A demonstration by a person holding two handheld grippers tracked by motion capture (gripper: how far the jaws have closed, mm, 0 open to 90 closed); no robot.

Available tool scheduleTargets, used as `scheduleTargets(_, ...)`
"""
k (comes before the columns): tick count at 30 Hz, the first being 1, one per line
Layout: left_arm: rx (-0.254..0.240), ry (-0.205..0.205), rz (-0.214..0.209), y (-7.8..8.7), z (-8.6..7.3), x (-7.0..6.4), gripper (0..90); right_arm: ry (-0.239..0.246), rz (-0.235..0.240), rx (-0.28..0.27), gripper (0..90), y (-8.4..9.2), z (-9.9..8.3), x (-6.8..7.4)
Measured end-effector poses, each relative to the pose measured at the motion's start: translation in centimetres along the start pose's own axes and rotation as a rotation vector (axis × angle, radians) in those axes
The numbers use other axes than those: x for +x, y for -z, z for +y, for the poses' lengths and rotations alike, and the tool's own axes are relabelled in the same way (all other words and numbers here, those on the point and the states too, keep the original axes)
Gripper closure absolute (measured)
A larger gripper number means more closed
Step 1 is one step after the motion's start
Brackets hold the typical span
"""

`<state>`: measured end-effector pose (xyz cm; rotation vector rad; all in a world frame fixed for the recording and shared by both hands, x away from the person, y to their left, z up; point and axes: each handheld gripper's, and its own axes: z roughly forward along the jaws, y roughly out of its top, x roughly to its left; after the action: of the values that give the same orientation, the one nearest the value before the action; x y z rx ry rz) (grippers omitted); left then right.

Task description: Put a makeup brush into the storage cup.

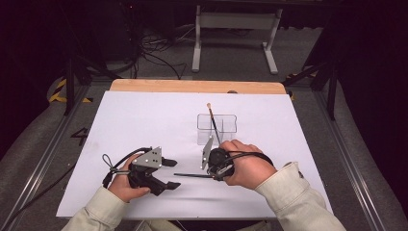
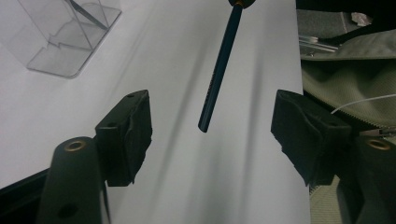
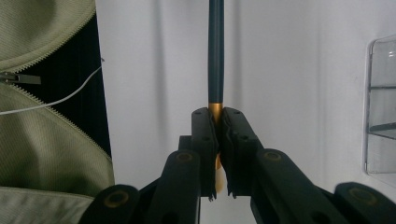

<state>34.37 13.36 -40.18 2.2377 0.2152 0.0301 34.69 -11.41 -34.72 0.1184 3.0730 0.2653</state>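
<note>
Nearest the person, the left gripper (image 1: 169, 173) rests on the white sheet (image 1: 134, 125) with jaws spread, seemingly waiting, while the right gripper (image 3: 218, 140) pinches a dark brush (image 3: 215, 51) by its gold ferrule, held level, probably bound for the clear holder (image 1: 217, 124) beyond, where another brush (image 1: 213, 122) leans.

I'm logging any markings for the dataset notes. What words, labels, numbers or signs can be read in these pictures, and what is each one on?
"4": a dark mark that looks like this numeral, on the floor left of the table; only a tentative reading.
Dark pencil: a faint imprint runs along its barrel, too blurred to read.
Clear holder, right gripper and left gripper: no readable text.
</note>
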Motion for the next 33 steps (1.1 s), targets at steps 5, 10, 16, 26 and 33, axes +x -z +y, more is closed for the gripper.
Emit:
scheduleTargets(5,0.015,0.004,-0.027,-0.26,0.01,0.14,35.5,0.01,0.0,-0.005,84.0,-0.08,0.14,0.18)
scheduleTargets(10,0.026,0.001,-0.05,-0.4,-0.05,0.12,42.3,0.037,0.0,-0.008,83.9,-0.4,0.61,0.37)
scheduleTargets(16,0.044,-0.01,-0.06,-0.58,-0.08,0.17,52.0,0.048,-0.004,-0.018,84.0,-0.43,0.76,0.36)
scheduleTargets(26,0.077,-0.002,-0.074,-1.0,-0.1,0.14,63.1,0.063,-0.012,-0.026,84.0,-0.54,0.78,0.28)
scheduleTargets(33,0.09,0.0,-0.077,-1.05,-0.13,0.18,76.6,0.073,-0.01,-0.018,83.9,-0.82,0.89,0.37)
